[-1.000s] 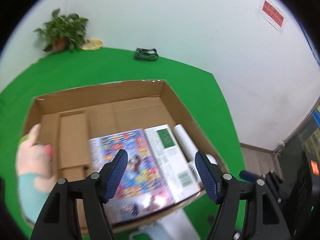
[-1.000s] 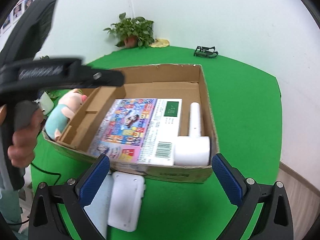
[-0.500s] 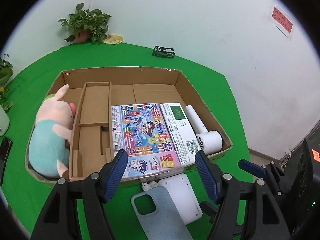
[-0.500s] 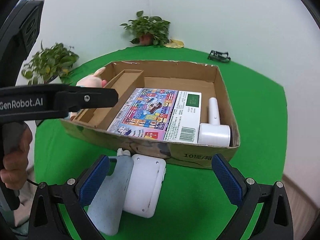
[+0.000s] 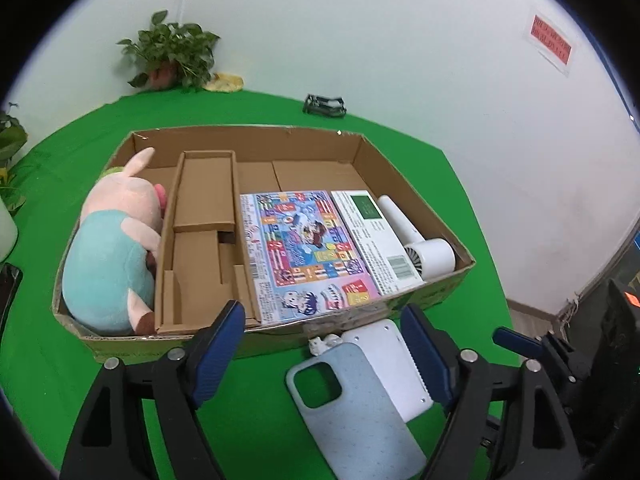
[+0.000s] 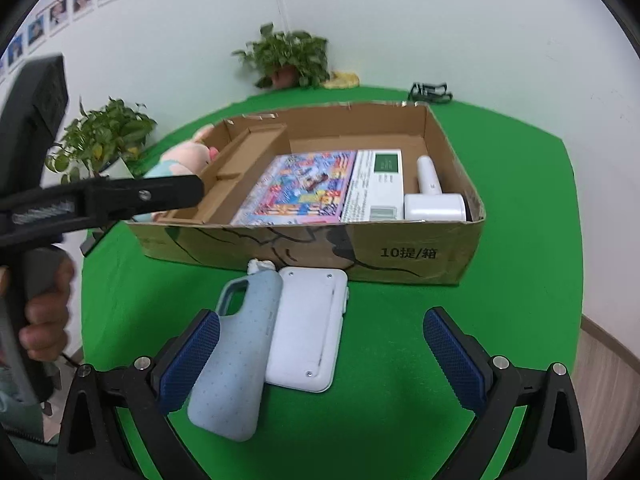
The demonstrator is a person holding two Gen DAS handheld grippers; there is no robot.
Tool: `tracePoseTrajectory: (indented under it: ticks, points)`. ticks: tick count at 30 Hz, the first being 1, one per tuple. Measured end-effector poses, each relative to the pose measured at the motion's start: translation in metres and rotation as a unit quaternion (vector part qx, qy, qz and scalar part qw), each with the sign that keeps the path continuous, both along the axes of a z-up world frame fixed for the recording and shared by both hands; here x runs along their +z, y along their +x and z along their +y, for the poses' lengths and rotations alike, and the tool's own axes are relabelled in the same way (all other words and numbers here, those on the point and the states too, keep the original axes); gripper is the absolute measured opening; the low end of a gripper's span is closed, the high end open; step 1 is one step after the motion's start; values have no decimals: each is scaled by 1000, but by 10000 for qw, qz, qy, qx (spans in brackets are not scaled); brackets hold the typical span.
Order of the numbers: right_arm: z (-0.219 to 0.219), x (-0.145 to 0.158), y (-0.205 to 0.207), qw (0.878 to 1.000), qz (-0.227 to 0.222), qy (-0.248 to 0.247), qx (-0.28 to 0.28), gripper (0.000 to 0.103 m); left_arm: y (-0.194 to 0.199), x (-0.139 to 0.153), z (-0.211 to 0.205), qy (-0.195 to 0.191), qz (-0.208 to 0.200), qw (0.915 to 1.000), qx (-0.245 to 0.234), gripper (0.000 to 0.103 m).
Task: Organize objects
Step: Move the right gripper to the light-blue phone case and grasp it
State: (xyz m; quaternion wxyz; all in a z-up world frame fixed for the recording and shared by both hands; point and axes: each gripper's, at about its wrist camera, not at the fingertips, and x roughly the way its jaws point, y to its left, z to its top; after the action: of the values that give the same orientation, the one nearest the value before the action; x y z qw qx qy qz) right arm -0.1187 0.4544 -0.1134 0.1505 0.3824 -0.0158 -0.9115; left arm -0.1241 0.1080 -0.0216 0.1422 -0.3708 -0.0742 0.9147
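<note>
A cardboard box on the green table holds a pig plush, a cardboard insert, a colourful game box and a white hand-held dryer. In front of the box lie a pale blue phone case and, partly under it, a flat white device. My left gripper hovers over the case, its jaws opening, with nothing pressed between them. My right gripper stands open above the phone case and white device, touching neither.
Potted plants and a small black object stand at the table's far edge. A hand holds the left gripper's handle at the left. The table's edge and the floor lie to the right.
Both grippers have drawn back from the box and sunk a little. The phone case and white device now lie under them. The left jaws stand wider.
</note>
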Motion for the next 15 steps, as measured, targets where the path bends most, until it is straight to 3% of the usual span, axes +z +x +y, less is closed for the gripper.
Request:
tracePoseTrajectory:
  ticks: [3, 7, 15]
  points:
    - [-3, -1, 10, 10000, 5, -19, -72, 103, 13, -9, -8, 41, 242, 9997, 26, 81]
    - [-11, -8, 17, 9997, -230, -10, -64, 103, 25, -22, -10, -239, 134, 9993, -265, 81]
    - [-36, -33, 24, 9966, -781, -42, 242, 102, 29, -62, -2, -203, -923, 9939, -566, 81]
